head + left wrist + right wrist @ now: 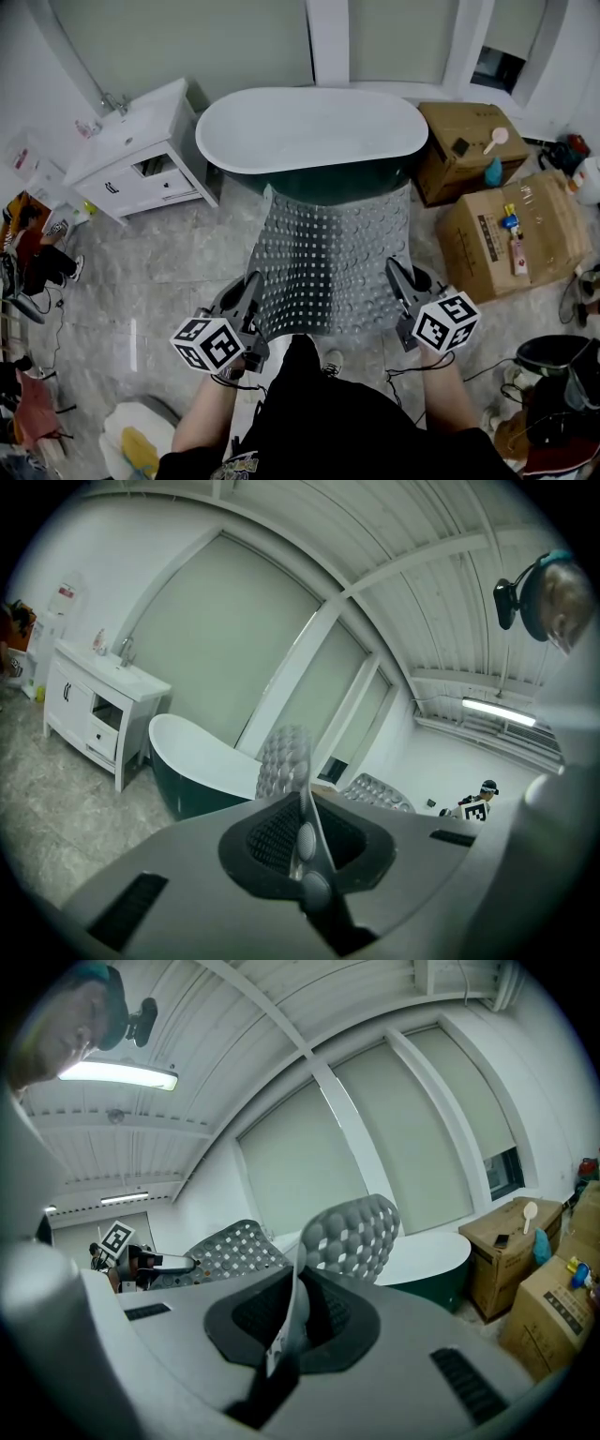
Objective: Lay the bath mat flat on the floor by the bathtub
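bath mat (330, 258) held spread, long axis toward bathtub (309, 127); left gripper (255, 281) and right gripper (393, 267) clamp near corners.

The right claw (291, 1321) has its jaws closed on the edge of the grey perforated bath mat (352, 1232), which stands up beyond them. The left claw (187, 1263) meets the mat's far corner. The white bathtub (431, 1255) and cardboard boxes (511, 1246) are behind.

left gripper (251, 286): fingers clamped on mat (330, 253) | right gripper (397, 274): same | both forearms held forward
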Motion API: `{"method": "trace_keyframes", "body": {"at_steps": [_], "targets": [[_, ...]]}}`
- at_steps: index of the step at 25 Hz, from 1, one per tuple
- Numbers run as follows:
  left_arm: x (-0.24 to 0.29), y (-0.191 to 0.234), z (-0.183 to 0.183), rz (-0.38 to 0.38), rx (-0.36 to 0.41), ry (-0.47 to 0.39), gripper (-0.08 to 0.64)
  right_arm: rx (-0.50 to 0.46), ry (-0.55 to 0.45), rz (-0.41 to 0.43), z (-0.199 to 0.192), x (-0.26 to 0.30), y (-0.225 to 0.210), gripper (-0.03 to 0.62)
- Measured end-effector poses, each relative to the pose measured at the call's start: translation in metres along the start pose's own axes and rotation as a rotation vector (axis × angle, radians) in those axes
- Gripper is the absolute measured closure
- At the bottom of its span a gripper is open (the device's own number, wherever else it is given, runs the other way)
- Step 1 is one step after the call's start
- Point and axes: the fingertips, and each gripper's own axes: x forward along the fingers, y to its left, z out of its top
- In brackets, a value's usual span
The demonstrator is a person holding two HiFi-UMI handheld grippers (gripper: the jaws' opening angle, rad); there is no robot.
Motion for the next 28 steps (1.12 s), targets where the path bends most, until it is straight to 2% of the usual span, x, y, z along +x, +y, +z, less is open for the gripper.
{"method": "trace_keyframes", "body": {"at_steps": [14,28], "targets": [[0.025,0.002,0.007,0.019,0.013,-0.014,0.529,-0.018,0.0,0.008,0.014,0.015,-0.019,0.563],[0.031,0.003,0.016,0.022,0.023,-0.015,0.529,-0.013,-0.015,0.019,0.023,0.024,-0.019,0.563]]}}
